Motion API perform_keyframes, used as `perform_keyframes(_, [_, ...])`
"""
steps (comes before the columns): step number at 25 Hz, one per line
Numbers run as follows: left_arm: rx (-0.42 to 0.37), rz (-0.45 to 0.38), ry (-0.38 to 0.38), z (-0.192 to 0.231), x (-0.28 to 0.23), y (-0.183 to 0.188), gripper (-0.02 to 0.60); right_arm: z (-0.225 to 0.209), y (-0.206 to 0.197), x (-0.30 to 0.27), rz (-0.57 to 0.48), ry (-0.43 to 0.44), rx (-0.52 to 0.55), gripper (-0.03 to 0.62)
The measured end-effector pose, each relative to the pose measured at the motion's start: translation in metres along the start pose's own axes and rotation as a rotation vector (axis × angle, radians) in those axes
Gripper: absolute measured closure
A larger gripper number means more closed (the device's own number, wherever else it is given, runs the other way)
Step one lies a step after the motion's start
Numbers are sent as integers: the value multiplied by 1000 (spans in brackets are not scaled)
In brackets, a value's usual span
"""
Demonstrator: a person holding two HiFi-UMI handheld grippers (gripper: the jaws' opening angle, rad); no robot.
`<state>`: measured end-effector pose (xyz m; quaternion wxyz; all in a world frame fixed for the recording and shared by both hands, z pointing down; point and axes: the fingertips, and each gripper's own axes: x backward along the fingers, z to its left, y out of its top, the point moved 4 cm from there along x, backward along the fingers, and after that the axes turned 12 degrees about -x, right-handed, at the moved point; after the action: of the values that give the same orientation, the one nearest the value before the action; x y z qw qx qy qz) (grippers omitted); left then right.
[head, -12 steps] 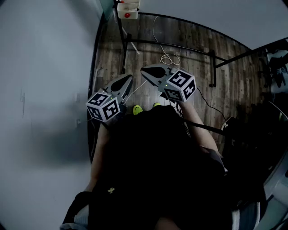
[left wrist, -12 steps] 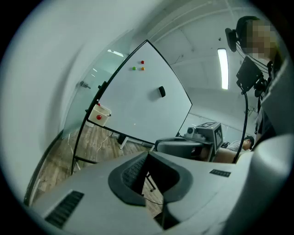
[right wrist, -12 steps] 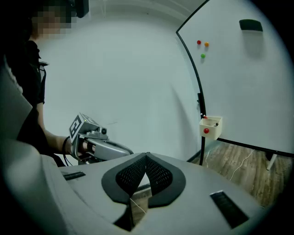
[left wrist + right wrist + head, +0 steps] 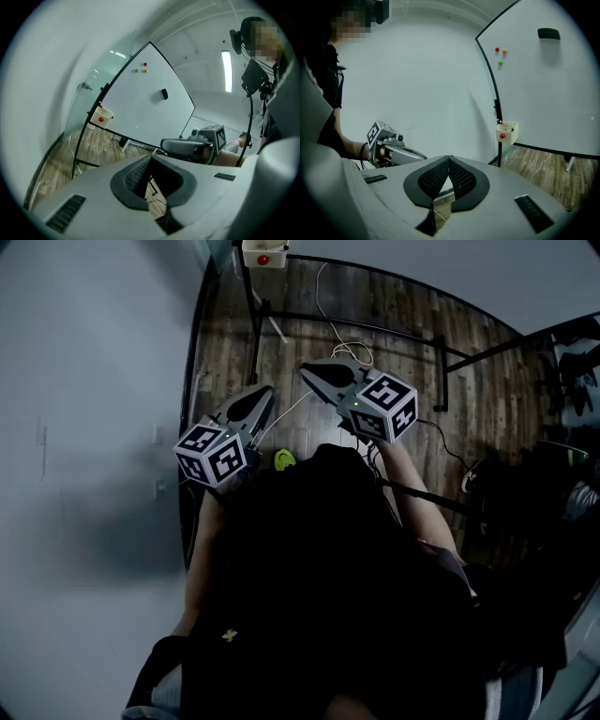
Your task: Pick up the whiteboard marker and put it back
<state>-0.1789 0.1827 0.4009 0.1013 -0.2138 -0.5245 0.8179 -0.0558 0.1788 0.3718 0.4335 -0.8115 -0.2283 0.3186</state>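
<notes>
Lists left gripper and right gripper nearest, each closed tip to tip with nothing between the jaws, both tilted slightly down over the wooden floor. Finds both carried a little nearer the whiteboard than half a second back, with the small cream box on its frame now at the head view's top edge. Cannot make out the whiteboard marker itself, probably in that box; expects a light, stiff, smooth-barrelled item, best pinched across mid-barrel against rolling or slipping.
</notes>
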Motion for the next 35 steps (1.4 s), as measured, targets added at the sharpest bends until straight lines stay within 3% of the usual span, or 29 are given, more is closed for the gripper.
perform_keyframes(6, [16, 3, -7, -2, 1, -5, 549, -11, 1, 15, 0, -46, 1, 602])
perform_keyframes(17, [44, 29, 4, -4, -2, -16, 549, -24, -15, 20, 27, -59, -25, 602])
perform_keyframes(24, [59, 42, 28, 12, -23, -12, 549, -52, -4, 15, 31, -53, -24, 602])
perform_keyframes(31, [30, 51, 72, 34, -61, 7, 549, -92, 16, 6, 21, -42, -23, 603])
perform_keyframes(35, [7, 49, 134, 45, -81, 21, 549, -115, 26, -2, 24, -22, -26, 602])
